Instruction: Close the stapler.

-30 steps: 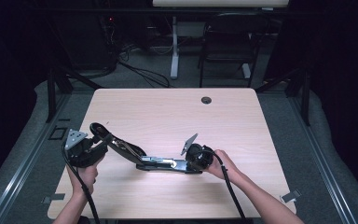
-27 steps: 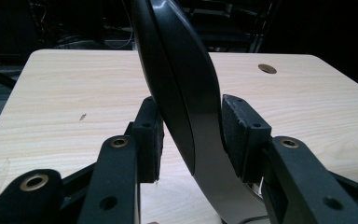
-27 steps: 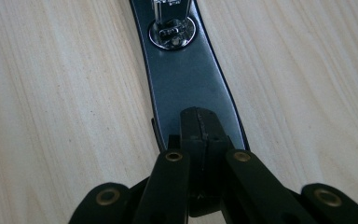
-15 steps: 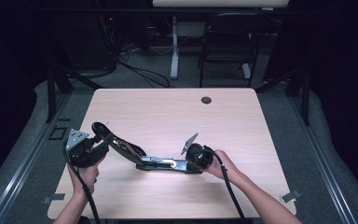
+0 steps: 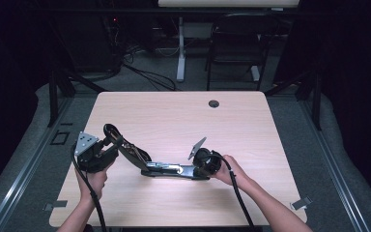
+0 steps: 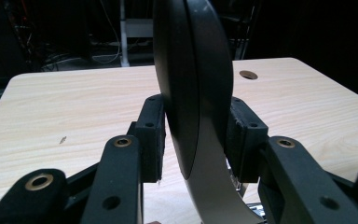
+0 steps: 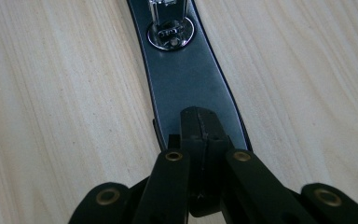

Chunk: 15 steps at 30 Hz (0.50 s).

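Left claw (image 6: 193,140) clamps the stapler's arm (image 6: 191,84); right claw (image 7: 200,135) presses shut on its base (image 7: 186,79).

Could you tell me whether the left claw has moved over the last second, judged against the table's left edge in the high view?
No. The left claw sits at the same spot beside the table edge, clamped on the dark curved strap.
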Motion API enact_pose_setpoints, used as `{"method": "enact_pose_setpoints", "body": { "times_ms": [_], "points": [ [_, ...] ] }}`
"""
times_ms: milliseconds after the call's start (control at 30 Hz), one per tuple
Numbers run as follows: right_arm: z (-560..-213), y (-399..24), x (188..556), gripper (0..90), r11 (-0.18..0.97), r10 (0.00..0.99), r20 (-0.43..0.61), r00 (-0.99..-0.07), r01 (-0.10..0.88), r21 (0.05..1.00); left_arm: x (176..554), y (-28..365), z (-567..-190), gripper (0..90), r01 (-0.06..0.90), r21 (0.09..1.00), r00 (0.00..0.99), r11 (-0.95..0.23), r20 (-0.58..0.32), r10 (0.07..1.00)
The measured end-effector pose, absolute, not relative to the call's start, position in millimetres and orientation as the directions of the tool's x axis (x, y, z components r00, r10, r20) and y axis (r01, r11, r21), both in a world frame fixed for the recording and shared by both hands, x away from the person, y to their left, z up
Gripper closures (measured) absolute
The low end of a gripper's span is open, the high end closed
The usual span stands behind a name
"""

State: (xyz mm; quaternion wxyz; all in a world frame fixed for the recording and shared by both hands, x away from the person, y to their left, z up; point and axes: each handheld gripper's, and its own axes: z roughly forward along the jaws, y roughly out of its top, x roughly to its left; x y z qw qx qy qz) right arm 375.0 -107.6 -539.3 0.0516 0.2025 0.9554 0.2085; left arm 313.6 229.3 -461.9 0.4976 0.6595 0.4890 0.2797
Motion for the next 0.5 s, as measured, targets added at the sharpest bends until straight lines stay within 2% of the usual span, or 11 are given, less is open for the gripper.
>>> {"method": "enact_pose_setpoints", "body": {
  "times_ms": [500],
  "points": [
    [-539.8,-108.9,377.2,90.0,0.822,0.412,0.012,-0.911,0.377,0.426,312.7,215.9,-458.1,63.4,0.351,0.935,0.41,-0.04,-0.115,0.905]
  ]
}}
